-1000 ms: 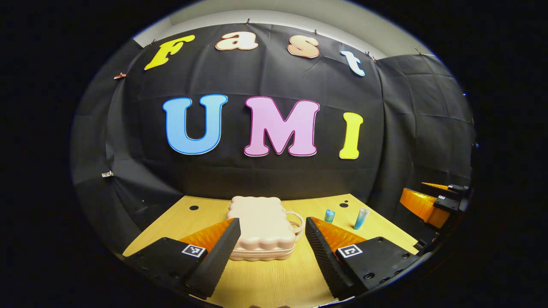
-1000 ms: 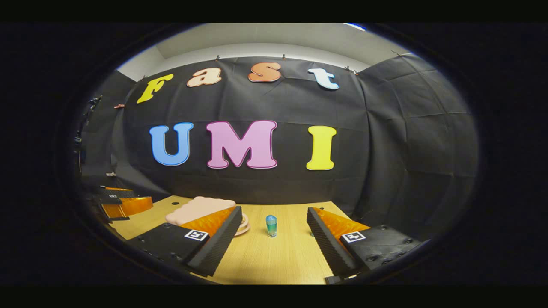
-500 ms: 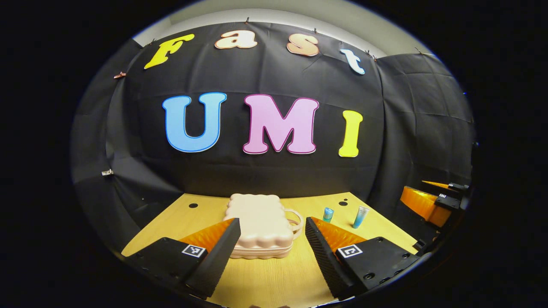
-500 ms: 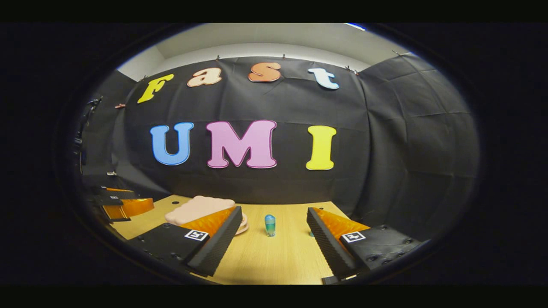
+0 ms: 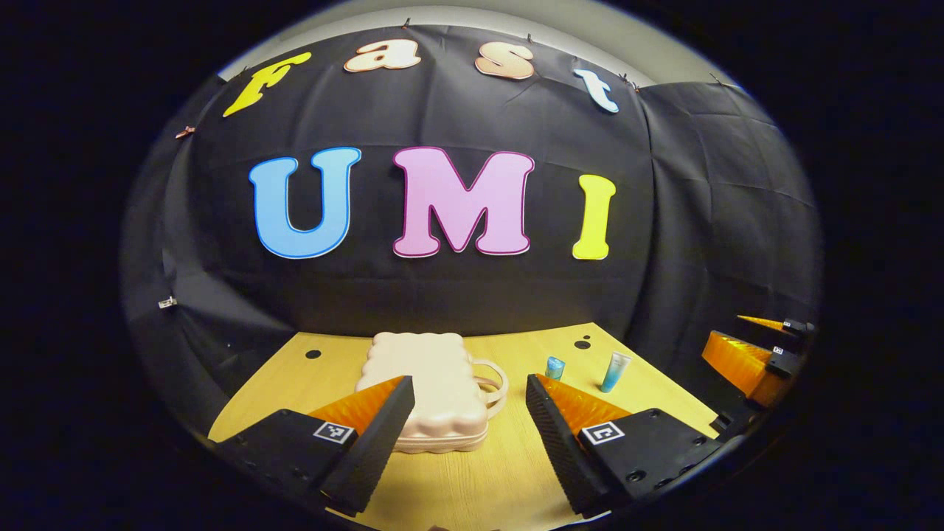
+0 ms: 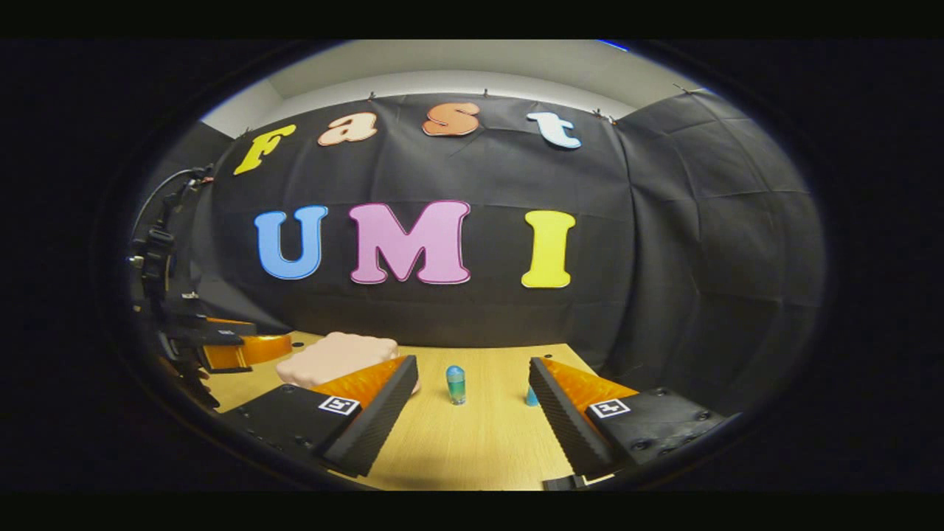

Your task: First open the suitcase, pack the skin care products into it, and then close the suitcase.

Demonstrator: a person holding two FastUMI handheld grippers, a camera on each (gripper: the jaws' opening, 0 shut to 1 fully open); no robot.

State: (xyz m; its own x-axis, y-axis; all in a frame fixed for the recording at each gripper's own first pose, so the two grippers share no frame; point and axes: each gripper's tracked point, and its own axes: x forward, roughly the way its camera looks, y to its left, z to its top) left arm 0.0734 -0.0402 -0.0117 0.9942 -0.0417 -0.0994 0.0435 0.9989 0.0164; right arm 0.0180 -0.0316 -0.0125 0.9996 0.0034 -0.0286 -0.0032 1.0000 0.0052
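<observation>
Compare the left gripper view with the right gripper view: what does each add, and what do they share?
Left gripper view adds: the suitcase's handle in full, dark holes in the table, and the tube standing unobstructed. Right gripper view adds: a cable rising above the left gripper, with the tube half hidden behind a finger. Shared: the closed pink suitcase, the small bottle, the table, and both grippers open, including the right gripper.
</observation>
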